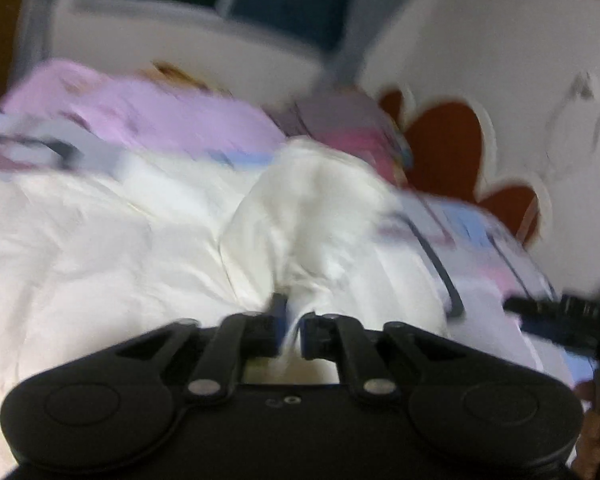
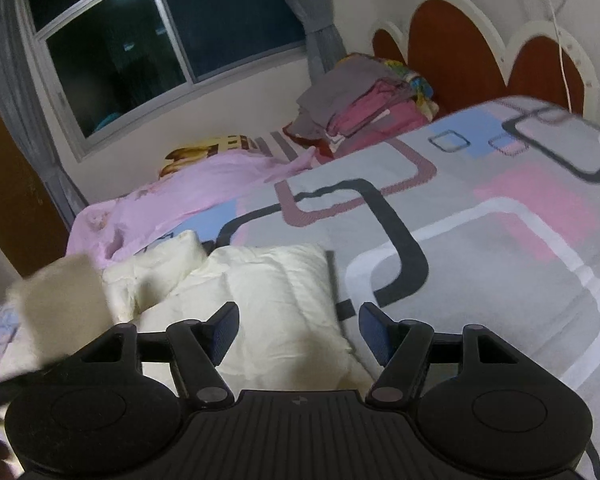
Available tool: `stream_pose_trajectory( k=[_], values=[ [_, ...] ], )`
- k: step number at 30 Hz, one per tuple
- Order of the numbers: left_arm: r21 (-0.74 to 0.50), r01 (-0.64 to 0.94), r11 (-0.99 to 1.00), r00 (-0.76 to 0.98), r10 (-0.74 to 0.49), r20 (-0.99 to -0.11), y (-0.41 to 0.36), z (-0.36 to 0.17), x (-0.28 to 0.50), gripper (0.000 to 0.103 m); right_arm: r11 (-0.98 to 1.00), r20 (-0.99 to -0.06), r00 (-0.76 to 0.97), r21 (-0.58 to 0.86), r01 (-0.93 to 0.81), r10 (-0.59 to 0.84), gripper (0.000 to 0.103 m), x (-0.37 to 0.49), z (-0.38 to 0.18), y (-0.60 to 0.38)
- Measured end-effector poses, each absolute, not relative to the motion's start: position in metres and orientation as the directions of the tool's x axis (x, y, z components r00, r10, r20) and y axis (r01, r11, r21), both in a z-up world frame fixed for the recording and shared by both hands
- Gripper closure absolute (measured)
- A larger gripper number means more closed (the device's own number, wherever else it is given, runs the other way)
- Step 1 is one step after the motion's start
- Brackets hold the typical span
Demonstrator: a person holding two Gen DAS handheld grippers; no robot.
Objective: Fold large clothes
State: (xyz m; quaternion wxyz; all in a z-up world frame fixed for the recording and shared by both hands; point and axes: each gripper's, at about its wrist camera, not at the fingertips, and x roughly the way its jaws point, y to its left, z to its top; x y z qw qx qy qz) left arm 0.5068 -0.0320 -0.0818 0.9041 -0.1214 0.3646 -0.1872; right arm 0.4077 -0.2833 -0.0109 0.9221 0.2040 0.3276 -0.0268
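A cream quilted garment (image 2: 268, 304) lies partly folded on the patterned bed sheet (image 2: 500, 240). In the left wrist view, which is motion-blurred, my left gripper (image 1: 290, 330) is shut on a raised fold of the same cream garment (image 1: 312, 208). My right gripper (image 2: 298, 330) is open and empty, hovering just above the garment's near right corner. A blurred cream flap (image 2: 60, 292) shows raised at the left of the right wrist view. The other gripper (image 1: 572, 316) shows at the right edge of the left wrist view.
A pink cloth (image 2: 188, 196) lies beyond the garment. A pile of grey and pink clothes (image 2: 356, 100) sits near the red scalloped headboard (image 2: 456, 44). A window (image 2: 160, 36) with grey curtains is behind the bed. A brown door (image 2: 12, 184) stands at left.
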Motion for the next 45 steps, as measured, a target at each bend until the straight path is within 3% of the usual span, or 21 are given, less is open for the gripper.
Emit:
stream_pose_trajectory(
  k=[2, 3, 4, 5, 6, 8, 12, 16, 20, 23, 28, 34, 37, 38, 39, 40, 42, 43, 44, 45],
  values=[
    [-0.360, 0.299, 0.884, 0.625, -0.466, -0.626, -0.049, -0.090, 0.508, 0.056, 0.907, -0.619, 0.780, 0.376, 0.189, 0.094, 0.037, 0.408, -0.014, -0.290],
    [-0.340, 0.321, 0.884, 0.634, -0.468, -0.616, -0.056, -0.089, 0.504, 0.032, 0.904, -0.618, 0.780, 0.383, 0.188, 0.099, 0.037, 0.407, -0.015, -0.293],
    [-0.321, 0.335, 0.886, 0.659, -0.464, -0.592, -0.058, -0.084, 0.496, 0.022, 0.902, -0.616, 0.781, 0.389, 0.189, 0.102, 0.037, 0.407, -0.016, -0.294],
    [-0.306, 0.347, 0.887, 0.679, -0.462, -0.570, -0.055, -0.077, 0.487, 0.023, 0.899, -0.617, 0.779, 0.396, 0.187, 0.110, 0.036, 0.408, -0.018, -0.295],
    [-0.291, 0.346, 0.892, 0.697, -0.452, -0.557, -0.048, -0.069, 0.487, 0.026, 0.895, -0.615, 0.779, 0.408, 0.181, 0.124, 0.021, 0.409, -0.019, -0.296],
    [-0.276, 0.306, 0.911, 0.734, -0.410, -0.541, -0.027, -0.062, 0.480, 0.034, 0.884, -0.592, 0.789, 0.444, 0.149, 0.165, 0.012, 0.409, -0.020, -0.293],
    [-0.212, 0.139, 0.967, 0.826, -0.231, -0.514, 0.045, -0.049, 0.471, 0.040, 0.869, -0.582, 0.769, 0.489, 0.074, 0.262, 0.012, 0.423, -0.026, -0.272],
    [-0.189, -0.017, 0.982, 0.836, -0.090, -0.542, 0.111, -0.050, 0.469, 0.048, 0.840, -0.601, 0.716, 0.541, 0.038, 0.355, 0.014, 0.450, -0.044, -0.245],
    [-0.198, -0.065, 0.978, 0.810, -0.064, -0.583, 0.141, -0.064, 0.479, 0.048, 0.823, -0.622, 0.669, 0.567, 0.025, 0.408, 0.053, 0.470, -0.063, -0.228],
    [-0.207, -0.055, 0.977, 0.786, -0.085, -0.613, 0.145, -0.078, 0.493, 0.053, 0.833, -0.596, 0.695, 0.553, -0.007, 0.402, 0.100, 0.468, -0.059, -0.226],
    [-0.168, 0.005, 0.986, 0.771, -0.110, -0.627, 0.126, -0.084, 0.494, 0.053, 0.891, -0.542, 0.795, 0.454, 0.003, 0.274, 0.100, 0.436, -0.022, -0.247],
    [-0.129, 0.034, 0.991, 0.699, -0.115, -0.706, 0.115, -0.119, 0.495, 0.051, 0.939, -0.706, 0.674, 0.340, 0.057, 0.215, 0.100, 0.452, -0.066, -0.243],
    [-0.141, 0.042, 0.989, 0.700, -0.130, -0.703, 0.125, -0.109, 0.490, 0.050, 0.962, -0.702, 0.695, 0.268, 0.060, 0.152, 0.094, 0.447, -0.055, -0.239],
    [-0.145, 0.046, 0.988, 0.719, -0.133, -0.683, 0.129, -0.100, 0.485, 0.046, 0.971, -0.665, 0.741, 0.225, 0.087, 0.088, 0.068, 0.439, -0.042, -0.241],
    [-0.142, 0.050, 0.989, 0.746, -0.131, -0.653, 0.135, -0.090, 0.481, 0.033, 0.974, -0.612, 0.789, 0.204, 0.096, 0.050, 0.029, 0.431, -0.031, -0.241],
    [-0.123, 0.049, 0.991, 0.771, -0.116, -0.626, 0.139, -0.080, 0.480, 0.026, 0.977, -0.556, 0.830, 0.199, 0.079, 0.046, 0.020, 0.428, -0.020, -0.242],
    [-0.107, 0.052, 0.993, 0.790, -0.107, -0.603, 0.145, -0.068, 0.491, 0.027, 0.982, -0.546, 0.834, 0.185, 0.031, 0.076, 0.020, 0.441, -0.012, -0.233],
    [-0.114, 0.057, 0.992, 0.794, -0.114, -0.597, 0.146, -0.065, 0.501, 0.027, 0.987, -0.564, 0.821, 0.163, 0.003, 0.091, 0.025, 0.455, -0.012, -0.224],
    [-0.118, 0.060, 0.991, 0.794, -0.119, -0.596, 0.146, -0.062, 0.510, 0.027, 0.989, -0.580, 0.808, 0.148, -0.022, 0.104, 0.049, 0.467, -0.015, -0.216],
    [-0.118, 0.069, 0.991, 0.792, -0.126, -0.597, 0.143, -0.062, 0.521, 0.027, 0.989, -0.598, 0.793, 0.140, -0.043, 0.119, 0.058, 0.480, -0.019, -0.209]
  ],
)
